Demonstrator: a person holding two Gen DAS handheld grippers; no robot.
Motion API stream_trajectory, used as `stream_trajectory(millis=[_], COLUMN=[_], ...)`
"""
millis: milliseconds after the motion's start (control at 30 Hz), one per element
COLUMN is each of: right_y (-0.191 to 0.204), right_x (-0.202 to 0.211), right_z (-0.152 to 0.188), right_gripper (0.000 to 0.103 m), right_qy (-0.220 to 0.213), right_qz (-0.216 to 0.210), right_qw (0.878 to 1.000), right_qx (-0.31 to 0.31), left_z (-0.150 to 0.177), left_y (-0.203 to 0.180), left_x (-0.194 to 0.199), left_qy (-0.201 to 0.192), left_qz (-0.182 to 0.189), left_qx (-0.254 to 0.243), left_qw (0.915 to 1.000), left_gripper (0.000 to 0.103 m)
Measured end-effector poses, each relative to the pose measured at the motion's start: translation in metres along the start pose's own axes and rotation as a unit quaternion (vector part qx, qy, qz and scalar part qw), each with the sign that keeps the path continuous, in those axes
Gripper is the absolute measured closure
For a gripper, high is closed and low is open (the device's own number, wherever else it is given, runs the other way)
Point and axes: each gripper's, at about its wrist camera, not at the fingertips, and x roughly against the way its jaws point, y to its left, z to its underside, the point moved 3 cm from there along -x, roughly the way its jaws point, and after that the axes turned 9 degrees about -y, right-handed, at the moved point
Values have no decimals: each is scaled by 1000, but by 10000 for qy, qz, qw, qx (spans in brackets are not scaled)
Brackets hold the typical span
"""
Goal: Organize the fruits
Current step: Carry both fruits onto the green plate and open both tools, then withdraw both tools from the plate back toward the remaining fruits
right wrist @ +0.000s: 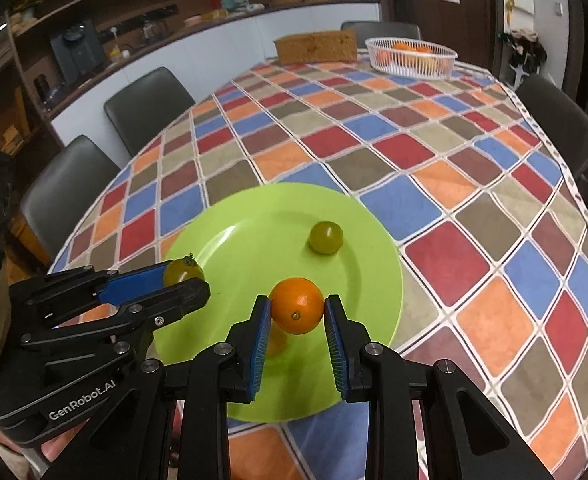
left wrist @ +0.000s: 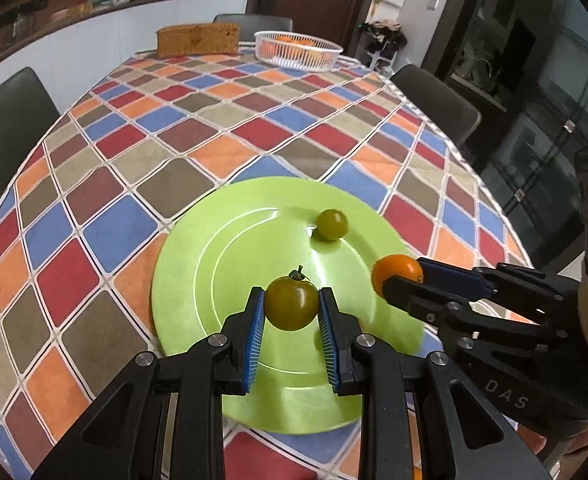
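Note:
My left gripper is shut on a green tomato with a small stem, held just above the near half of a lime-green plate. My right gripper is shut on a small orange fruit over the same plate. A loose green tomato lies on the far part of the plate. In the left wrist view the right gripper comes in from the right with the orange fruit. The right wrist view has the left gripper at the left with its tomato.
The plate rests near the front of a table with a chequered cloth. At the far end stand a white basket with orange fruit and a woven brown box. Dark chairs line both sides of the table.

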Motion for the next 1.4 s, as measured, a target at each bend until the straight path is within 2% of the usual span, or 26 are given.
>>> stream_trajectory(millis=[233,533,1033,1333,1400], right_y=[-5,-3,27,53,59], right_x=[-13,2,97,146,155], right_z=[2,2,9,31,38], right_gripper=[74,72,63,63,56], right_qy=[178,3,-932,-1295,-1342], right_qz=[51,42,-19,-156,-183], right_qw=[9998,10000,9947,9899,9894], right_qx=[-28,35,434,557,533], left_z=[2,-2,11,36,43], left_y=[2,-2,-25,-31,-32], left_x=[-9,12,111,173,184], left_qy=[123,-60,-939,-1396,-1464], left_qz=[-53,-156,-169,-234,-187], left_qx=[-47,-208,-576,-734,-722], left_qw=[9999,9996,9938,9872,9864], left_gripper=[73,71,64,48,47])
